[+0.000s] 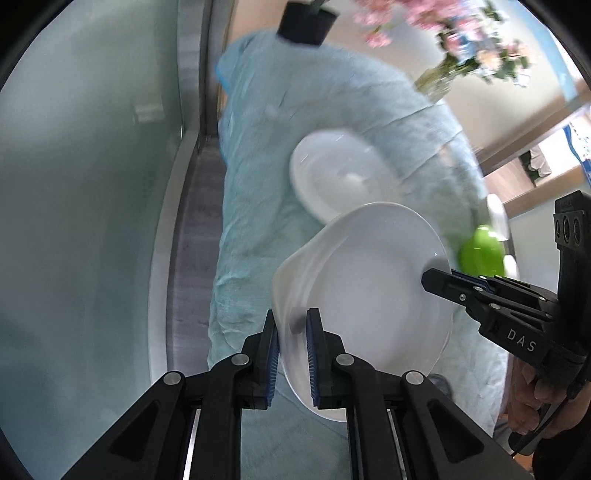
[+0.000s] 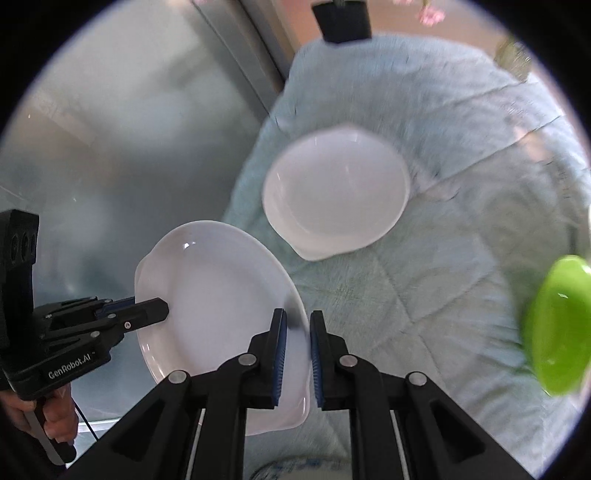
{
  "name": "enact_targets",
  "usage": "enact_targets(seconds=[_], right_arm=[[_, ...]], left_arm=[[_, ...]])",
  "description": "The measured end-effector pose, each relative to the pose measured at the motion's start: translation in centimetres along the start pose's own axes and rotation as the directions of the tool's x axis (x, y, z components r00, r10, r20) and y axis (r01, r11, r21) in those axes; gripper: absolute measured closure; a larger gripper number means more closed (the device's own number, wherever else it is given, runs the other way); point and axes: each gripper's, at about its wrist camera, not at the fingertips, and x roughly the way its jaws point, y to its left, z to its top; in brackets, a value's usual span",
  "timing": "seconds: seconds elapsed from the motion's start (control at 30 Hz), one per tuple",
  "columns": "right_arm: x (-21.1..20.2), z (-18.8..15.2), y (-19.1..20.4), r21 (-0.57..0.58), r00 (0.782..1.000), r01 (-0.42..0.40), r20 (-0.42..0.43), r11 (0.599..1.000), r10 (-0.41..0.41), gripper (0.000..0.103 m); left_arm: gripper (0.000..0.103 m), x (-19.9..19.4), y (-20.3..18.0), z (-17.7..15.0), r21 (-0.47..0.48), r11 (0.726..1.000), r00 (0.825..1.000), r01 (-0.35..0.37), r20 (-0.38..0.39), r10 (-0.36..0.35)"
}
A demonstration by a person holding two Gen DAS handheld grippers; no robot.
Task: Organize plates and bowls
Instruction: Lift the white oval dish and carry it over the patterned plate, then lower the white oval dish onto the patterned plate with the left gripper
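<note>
Both grippers are on the same white plate, one on each side of its rim. Left gripper: jaws narrow, blue pads clamped on the plate's near-left rim. Right gripper: jaws narrow too, pads pinching the plate's right rim. The left wrist view shows the right gripper coming in from the right, its fingertips over the rim at that side; the right wrist view shows the left gripper doing the same from the left.

The plate is held tilted and clear of the surface, above the near-left edge of a light blue quilted cloth that covers the counter. In the right wrist view part of the plate overhangs the cloth edge, with a grey-green glossy surface behind it.

A white bowl sits on the cloth just beyond the plate, apart from it, blurred in both views. A green bowl is well to the right, near the edge of the cloth, tilted as seen in the right wrist view. Whether it rests flat I can't tell.

Far end: a black pot sits at the far edge of the cloth, and pink flowers in a glass vase stand to its right. A hand shows on the right gripper's grip.
</note>
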Motion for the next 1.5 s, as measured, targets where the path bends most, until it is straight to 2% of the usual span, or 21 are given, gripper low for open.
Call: enact_targets(seconds=[0.3,0.5,0.67,0.87,1.17,1.5], right_arm=[[-14.6,-2.9,1.2,0.020,0.984,0.051,0.168,0.999,-0.053,0.091],[-21.2,-6.0,0.9,0.048,0.969,0.047,0.239,0.998,-0.058,0.091],[-24.7,-9.0,0.6,0.071,0.961,0.057,0.268,0.996,-0.074,0.091],[-26.1,-12.8,-0.5,0.103,0.965,0.049,0.251,0.994,-0.073,0.091],[-25.3,-17.3,-1.4,0.113,0.974,0.085,0.202,0.990,-0.106,0.092],[-20.1,-20.1,-4.7,0.188,0.994,0.050,0.089,0.981,-0.068,0.092]], left_arm=[[0.093,-12.2,-7.7,-1.8,0.046,0.999,0.993,0.004,0.116,-0.010],[0.093,-18.7,-13.2,-4.8,0.111,0.994,0.988,-0.003,0.154,-0.014],[0.093,-21.3,-16.4,-7.9,0.143,0.990,0.985,-0.006,0.169,-0.019],[0.092,-21.3,-18.4,-12.5,0.159,0.987,0.990,0.009,0.136,-0.031],[0.093,-19.0,-19.1,-17.0,0.171,0.985,0.997,0.025,0.063,-0.036],[0.092,-11.6,-17.8,-18.9,0.171,0.985,0.998,0.035,-0.060,-0.025]])
